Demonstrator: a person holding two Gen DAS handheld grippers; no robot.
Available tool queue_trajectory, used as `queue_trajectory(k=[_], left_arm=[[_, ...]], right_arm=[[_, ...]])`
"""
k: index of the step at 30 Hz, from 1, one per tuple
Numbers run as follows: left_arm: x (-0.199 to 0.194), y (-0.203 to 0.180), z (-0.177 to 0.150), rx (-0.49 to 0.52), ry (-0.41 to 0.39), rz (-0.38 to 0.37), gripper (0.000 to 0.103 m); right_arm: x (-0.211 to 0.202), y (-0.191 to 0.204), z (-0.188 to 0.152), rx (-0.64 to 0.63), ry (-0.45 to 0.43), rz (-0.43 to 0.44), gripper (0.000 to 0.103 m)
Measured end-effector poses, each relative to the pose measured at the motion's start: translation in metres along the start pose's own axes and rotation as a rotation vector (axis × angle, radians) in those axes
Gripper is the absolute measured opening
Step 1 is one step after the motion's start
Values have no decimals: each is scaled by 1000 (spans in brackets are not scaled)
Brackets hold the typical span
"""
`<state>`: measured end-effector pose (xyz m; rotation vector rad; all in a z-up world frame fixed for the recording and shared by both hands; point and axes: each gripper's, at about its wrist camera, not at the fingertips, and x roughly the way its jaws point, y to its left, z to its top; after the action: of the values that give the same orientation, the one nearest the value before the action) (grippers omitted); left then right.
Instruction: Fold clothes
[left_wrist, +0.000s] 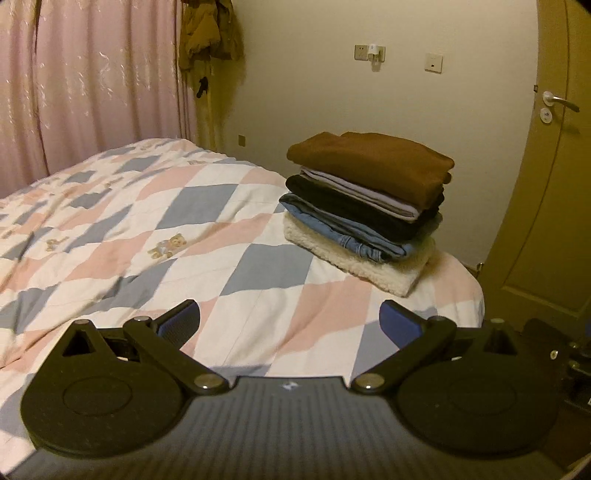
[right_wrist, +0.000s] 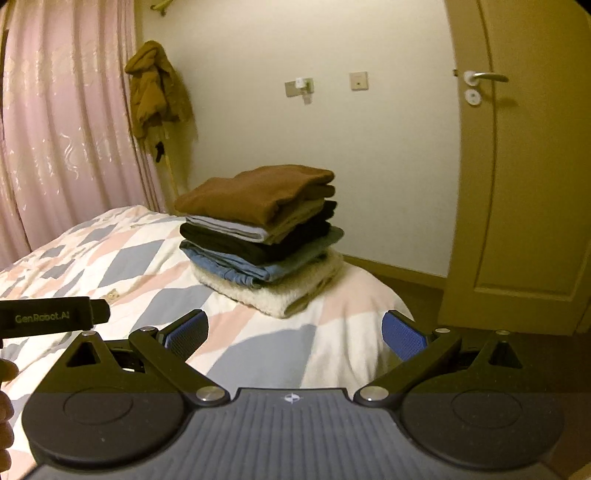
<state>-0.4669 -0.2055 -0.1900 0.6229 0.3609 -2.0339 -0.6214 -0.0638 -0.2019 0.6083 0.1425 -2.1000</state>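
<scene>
Left wrist view, listed left to right: pink curtain (left_wrist: 85, 85); mustard jacket (left_wrist: 208, 33) hung in the corner; bed (left_wrist: 122, 229) under a checked quilt of pink, blue and white; stack of folded clothes (left_wrist: 369, 206) near the bed's far right corner; door (left_wrist: 546, 184) with lever handle. The stack, bottom to top: cream fleece, blue jeans, a black garment, a pale lilac piece, a brown sweater (left_wrist: 373, 162). It sits at the bed's edge, probably to keep the middle of the quilt free as folding space. No unfolded garment lies on the visible quilt, so the task looks finished or between items.

Left claw (left_wrist: 290, 321): spread wide, blue pads empty, held low over the near part of the quilt, well apart from the stack.

Right wrist view, left to right: part of a hand and a black device body marked GenRobot.AI (right_wrist: 48, 315), the same curtain, jacket, stack and door. Right claw (right_wrist: 295, 330): spread wide, nothing between the pads, aimed towards the stack from the bed's near corner.
</scene>
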Motion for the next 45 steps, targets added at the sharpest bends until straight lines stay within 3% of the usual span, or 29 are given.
queue_trajectory(k=[3, 10, 23, 33, 45], left_arm=[[-19, -8, -7, 24, 5, 52, 103], [-63, -7, -25, -54, -39, -41, 102], [-113, -19, -46, -37, -76, -21, 102], [-115, -20, -53, -23, -82, -1, 102], [-82, -22, -48, 28, -112, 37, 102]], right_arm=[[-21, -4, -4, 4, -5, 1, 103], [-57, -10, -8, -8, -27, 13, 103], [-93, -12, -14, -34, -4, -2, 103], [-95, -17, -12, -28, -4, 13, 103], [-59, -15, -4, -17, 24, 28, 103]])
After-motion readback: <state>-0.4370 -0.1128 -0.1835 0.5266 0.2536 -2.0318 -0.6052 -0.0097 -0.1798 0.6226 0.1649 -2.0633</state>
